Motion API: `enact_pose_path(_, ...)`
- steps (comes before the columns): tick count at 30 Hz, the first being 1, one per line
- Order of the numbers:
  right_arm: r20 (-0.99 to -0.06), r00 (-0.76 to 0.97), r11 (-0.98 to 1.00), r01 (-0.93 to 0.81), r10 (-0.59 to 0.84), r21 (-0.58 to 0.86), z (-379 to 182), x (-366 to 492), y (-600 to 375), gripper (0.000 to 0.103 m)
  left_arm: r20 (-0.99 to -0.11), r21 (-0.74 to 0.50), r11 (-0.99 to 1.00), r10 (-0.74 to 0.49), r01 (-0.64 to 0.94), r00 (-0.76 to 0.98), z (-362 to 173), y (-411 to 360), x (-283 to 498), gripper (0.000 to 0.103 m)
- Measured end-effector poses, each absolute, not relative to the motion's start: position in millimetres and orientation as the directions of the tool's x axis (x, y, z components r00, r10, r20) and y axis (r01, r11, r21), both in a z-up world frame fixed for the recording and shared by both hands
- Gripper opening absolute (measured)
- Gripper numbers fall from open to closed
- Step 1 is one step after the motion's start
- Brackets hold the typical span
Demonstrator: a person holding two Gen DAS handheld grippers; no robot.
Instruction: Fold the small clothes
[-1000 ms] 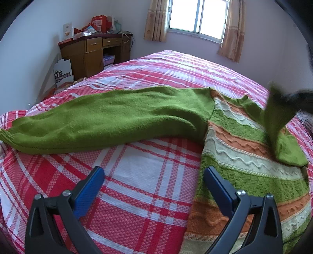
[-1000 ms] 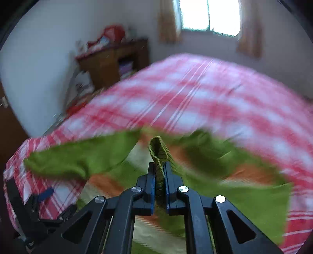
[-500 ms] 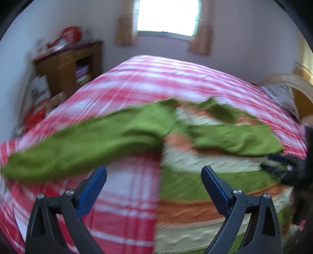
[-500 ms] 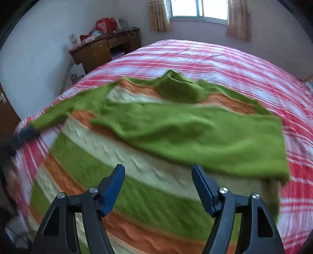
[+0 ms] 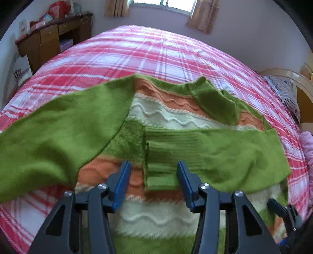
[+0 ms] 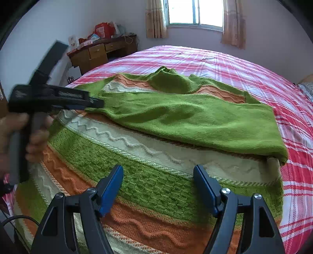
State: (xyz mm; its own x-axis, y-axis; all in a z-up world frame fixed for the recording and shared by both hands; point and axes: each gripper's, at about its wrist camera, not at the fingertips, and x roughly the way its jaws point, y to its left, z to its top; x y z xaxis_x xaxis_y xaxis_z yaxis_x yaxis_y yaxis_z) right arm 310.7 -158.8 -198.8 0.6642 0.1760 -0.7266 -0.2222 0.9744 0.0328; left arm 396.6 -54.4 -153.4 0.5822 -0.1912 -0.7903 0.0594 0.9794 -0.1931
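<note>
Noted at far left, in the left wrist view, a brown wooden desk [image 5: 49,41] against the wall. Found a bed [image 5: 156,52] under a woven plaid cover, red, pink and white, filling most of both views.

Saw the sweater [image 5: 156,117] spread flat on the bed's near part: a fuzzy knit in green, orange and cream bands with raised wavy ribbing. Read its long axis as running near to far, with the hem toward the cameras and the soft green collar [image 5: 213,101] toward the window [image 6: 195,11].

Traced the spread sleeve [image 5: 49,140], plain green and broad, slanting away to the left over the plaid. Traced the folded sleeve [image 5: 215,152] lying crosswise over the chest, its ribbed cuff [image 5: 160,175] pointing left.

Caught the left gripper [image 5: 153,170], black frame with blue pads, closing, with the cuff's end between its jaws but not yet pinched: a gap showed beside the left pad. Picked it out again at the left of the right wrist view, held by a hand [image 6: 23,132], its tip at the cuff.

Found the right gripper [image 6: 158,173] low over the green band of the body, jaws wide and opening, with nothing clamped, only knit beneath. Glimpsed beige curtains [image 6: 232,23] by the window at upper right.
</note>
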Motion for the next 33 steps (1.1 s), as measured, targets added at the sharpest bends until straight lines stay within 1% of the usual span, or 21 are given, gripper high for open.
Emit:
enact_pose_path(1, -0.723, 0.667, 0.975, -0.220, 0.179, 0.037, -198.3, 310.3, -159.3, 0.075, -0.774, -0.187, 0.980, -0.188, 0.064, 0.605, -153.0, -55.0, 393.7, 0.022)
enact_pose_path(2, -0.720, 0.669, 0.975, -0.219, 0.182, 0.043, -197.9, 309.8, -160.3, 0.075, -0.772, -0.187, 0.980, -0.192, 0.072, 0.606, -154.1, -55.8, 393.0, 0.009)
enact_pose_path(4, -0.713, 0.675, 0.976, -0.213, 0.188, 0.055, -196.9, 308.6, -162.8, 0.075, -0.762, -0.211, 0.974, -0.220, 0.088, 0.609, -151.5, -50.6, 391.3, 0.005)
enact_pose_path(10, -0.706, 0.681, 0.976, -0.207, 0.193, 0.067, -195.8, 307.0, -165.5, 0.075, -0.712, -0.249, 0.964, -0.250, 0.097, 0.656, -131.5, -30.9, 373.7, 0.003)
enact_pose_path(13, -0.710, 0.680, 0.978, -0.197, 0.184, 0.065, -195.9, 308.2, -166.5, 0.075, -0.716, -0.230, 0.967, -0.244, 0.109, 0.654, -136.4, -34.5, 379.1, 0.003)
enact_pose_path(17, -0.706, 0.679, 0.978, -0.182, 0.201, 0.103, -196.0, 308.4, -173.4, 0.075, -0.723, -0.224, 0.971, -0.224, 0.085, 0.653, -140.6, -32.0, 381.0, 0.003)
enact_pose_path(19, -0.700, 0.688, 0.980, -0.174, 0.191, 0.096, -195.1, 306.8, -173.6, 0.075, -0.702, -0.228, 0.971, -0.215, 0.071, 0.678, -137.9, -25.3, 379.0, 0.003)
enact_pose_path(20, -0.699, 0.690, 0.981, -0.172, 0.186, 0.091, -194.8, 306.5, -173.4, 0.075, -0.696, -0.227, 0.970, -0.226, 0.090, 0.682, -137.5, -25.5, 379.2, 0.003)
enact_pose_path(22, -0.695, 0.696, 0.982, -0.169, 0.181, 0.087, -193.0, 305.4, -173.5, 0.075, -0.715, -0.168, 0.981, -0.192, 0.102, 0.672, -139.8, -32.3, 378.9, 0.003)
enact_pose_path(24, -0.659, 0.733, 0.985, -0.132, 0.172, 0.110, -184.4, 298.1, -184.6, 0.075, -0.717, -0.125, 0.986, -0.164, 0.107, 0.678, -140.3, -34.8, 374.2, 0.003)
enact_pose_path(25, -0.650, 0.748, 0.990, -0.085, 0.136, 0.109, -180.2, 295.0, -193.9, 0.075, -0.715, -0.125, 0.988, -0.156, 0.095, 0.681, -141.7, -31.0, 373.1, 0.003)
enact_pose_path(26, -0.646, 0.761, 0.997, -0.007, 0.058, 0.081, -175.8, 292.6, -205.5, 0.075, -0.715, -0.143, 0.986, -0.159, 0.081, 0.681, -144.3, -25.5, 373.4, 0.003)
enact_pose_path(28, -0.646, 0.744, 0.982, 0.178, -0.171, -0.055, -169.5, 295.3, -230.3, 0.075, -0.732, -0.210, 0.976, -0.200, 0.063, 0.652, -153.5, -14.7, 378.7, 0.003)
enact_pose_path(29, -0.642, 0.727, 0.966, 0.239, -0.243, -0.096, -168.4, 298.8, -242.8, 0.075, -0.734, -0.242, 0.968, -0.225, 0.062, 0.641, -156.4, -12.2, 381.1, 0.003)
enact_pose_path(30, -0.655, 0.706, 0.957, 0.269, -0.272, -0.107, -169.7, 306.1, -257.2, 0.075, -0.729, -0.269, 0.961, -0.249, 0.068, 0.637, -157.1, -11.2, 382.4, 0.003)
enact_pose_path(31, -0.687, 0.678, 0.959, 0.266, -0.261, -0.102, -173.6, 315.3, -267.5, 0.075, -0.726, -0.277, 0.958, -0.261, 0.076, 0.636, -157.1, -12.2, 382.9, 0.004)
enact_pose_path(32, -0.720, 0.653, 0.964, 0.252, -0.235, -0.086, -178.3, 325.5, -276.0, 0.075, -0.731, -0.265, 0.962, -0.247, 0.070, 0.635, -157.4, -13.8, 383.0, 0.007)
enact_pose_path(33, -0.733, 0.645, 0.968, 0.236, -0.217, -0.078, -181.5, 333.7, -279.4, 0.075, -0.734, -0.261, 0.963, -0.244, 0.068, 0.634, -158.0, -15.5, 382.5, 0.009)
